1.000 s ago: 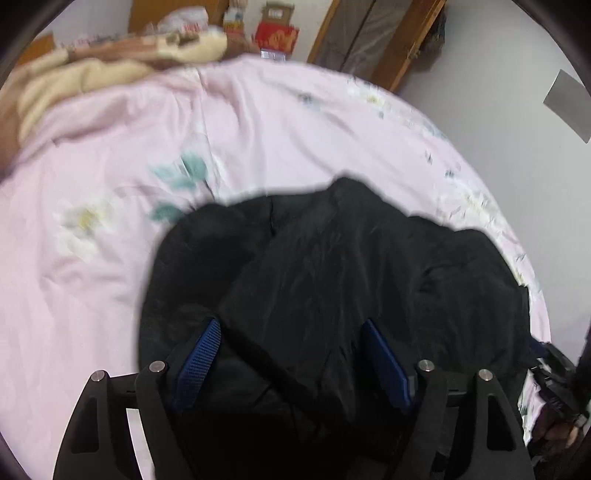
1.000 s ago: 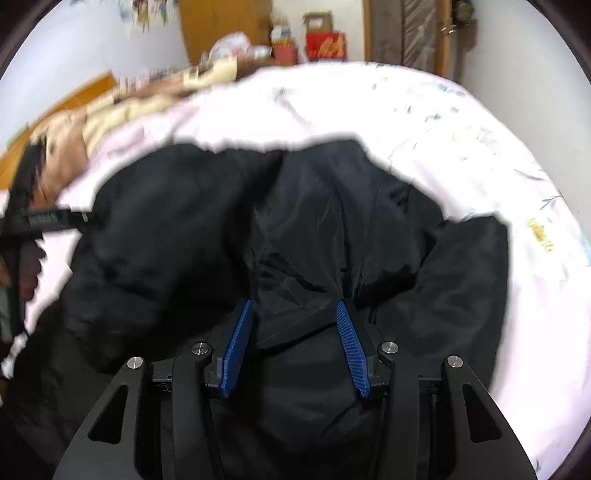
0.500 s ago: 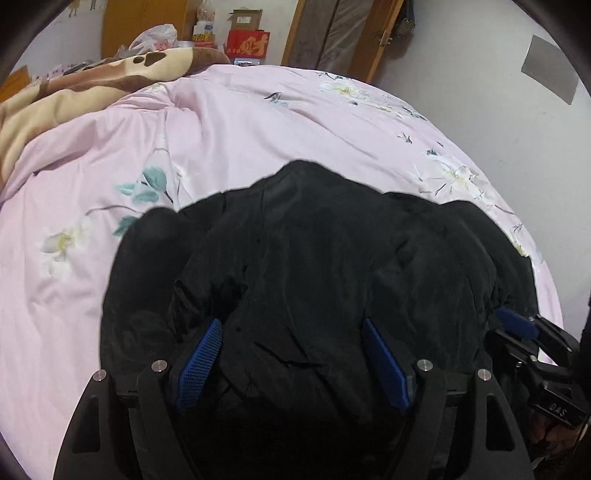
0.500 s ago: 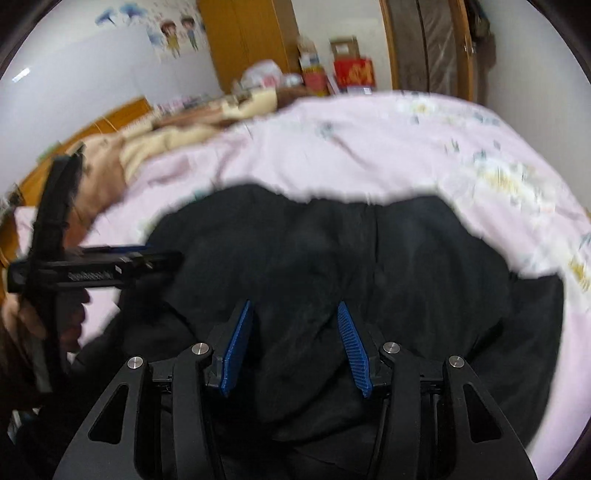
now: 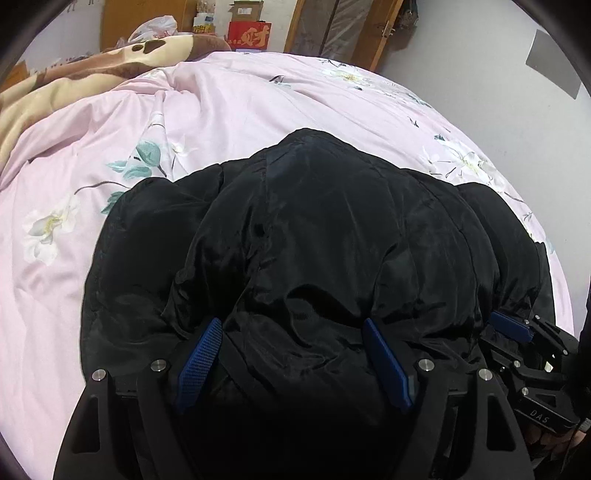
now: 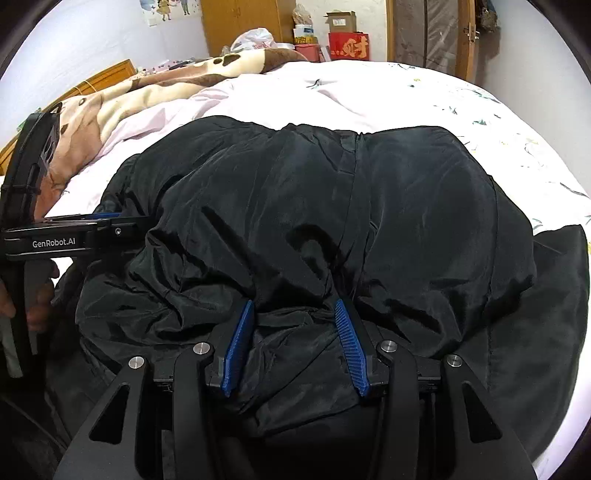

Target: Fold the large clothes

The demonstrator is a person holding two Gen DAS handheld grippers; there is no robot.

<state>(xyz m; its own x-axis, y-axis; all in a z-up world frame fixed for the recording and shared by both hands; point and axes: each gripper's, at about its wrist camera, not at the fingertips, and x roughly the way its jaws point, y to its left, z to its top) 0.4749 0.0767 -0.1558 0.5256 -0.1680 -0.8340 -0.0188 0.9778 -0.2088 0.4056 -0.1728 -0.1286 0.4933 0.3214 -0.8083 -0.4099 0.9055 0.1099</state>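
Observation:
A large black padded jacket (image 5: 332,236) lies bunched in a thick fold on the pink floral bedsheet (image 5: 92,184); it also fills the right wrist view (image 6: 332,206). My left gripper (image 5: 291,328) holds a thick bunch of the jacket's near edge between its blue pads (image 5: 201,354). My right gripper (image 6: 293,310) holds another bunch of the near edge between its pads (image 6: 240,339). Each gripper shows in the other's view, the right one at the jacket's right end (image 5: 517,332), the left one at its left end (image 6: 74,240).
A brown and cream blanket (image 5: 55,85) is heaped at the bed's far left. A red box (image 5: 249,35), a plastic bag and a wooden wardrobe stand behind the bed. A grey wall (image 5: 498,74) runs along the bed's right side.
Both grippers have carried the jacket's near edge forward over the rest, then lowered it. The jacket now lies as a thicker, flatter bundle. The views have steadied.

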